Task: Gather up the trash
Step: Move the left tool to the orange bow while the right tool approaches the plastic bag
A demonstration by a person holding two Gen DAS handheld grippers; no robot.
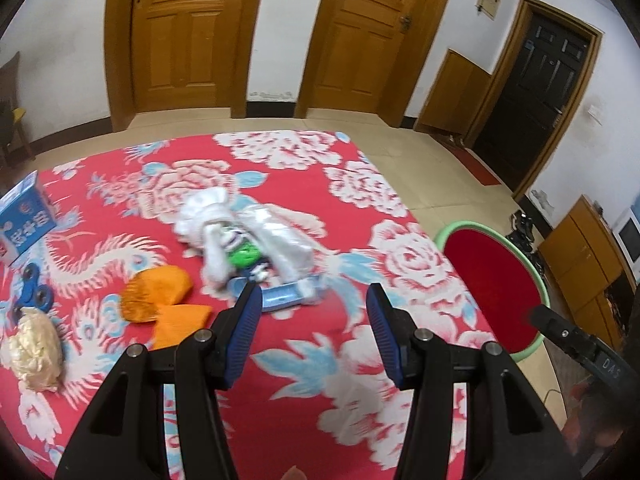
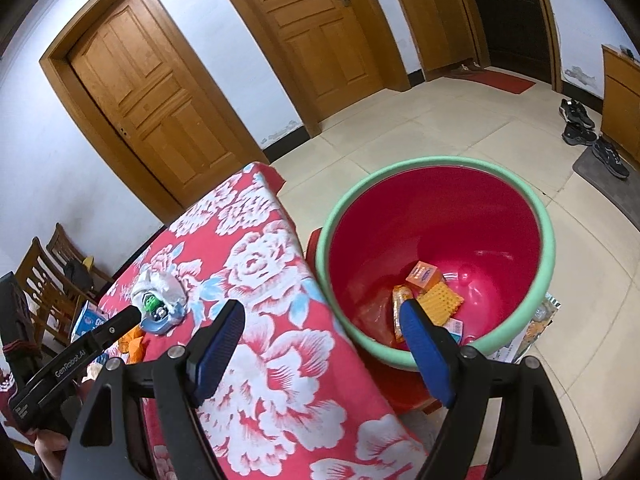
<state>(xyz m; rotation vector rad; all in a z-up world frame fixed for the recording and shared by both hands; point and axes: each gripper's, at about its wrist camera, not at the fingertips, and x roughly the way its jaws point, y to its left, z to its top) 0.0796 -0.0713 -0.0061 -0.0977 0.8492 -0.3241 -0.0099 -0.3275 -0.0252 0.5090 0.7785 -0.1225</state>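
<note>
A white plastic bundle [image 1: 240,236] with a green piece and a blue strip lies mid-table on the red floral cloth [image 1: 312,380]. To its left lie orange wrappers [image 1: 164,300]. My left gripper [image 1: 314,300] hovers just short of the bundle, open, with nothing between its blue pads. My right gripper [image 2: 320,306] is open and empty, straddling the table's edge and the red bin [image 2: 548,240] with a green rim. Inside the bin lie an orange box [image 2: 424,276] and a yellow wrapper [image 2: 440,304]. The bundle [image 2: 158,300] also shows in the right wrist view.
On the table's left are a blue box [image 1: 24,220], a blue fidget spinner [image 1: 34,292] and a cream crumpled ball [image 1: 34,356]. The bin [image 1: 492,280] stands on the floor off the table's right edge. Wooden chairs [image 2: 40,280], shoes [image 2: 580,120] and closed doors surround the spot.
</note>
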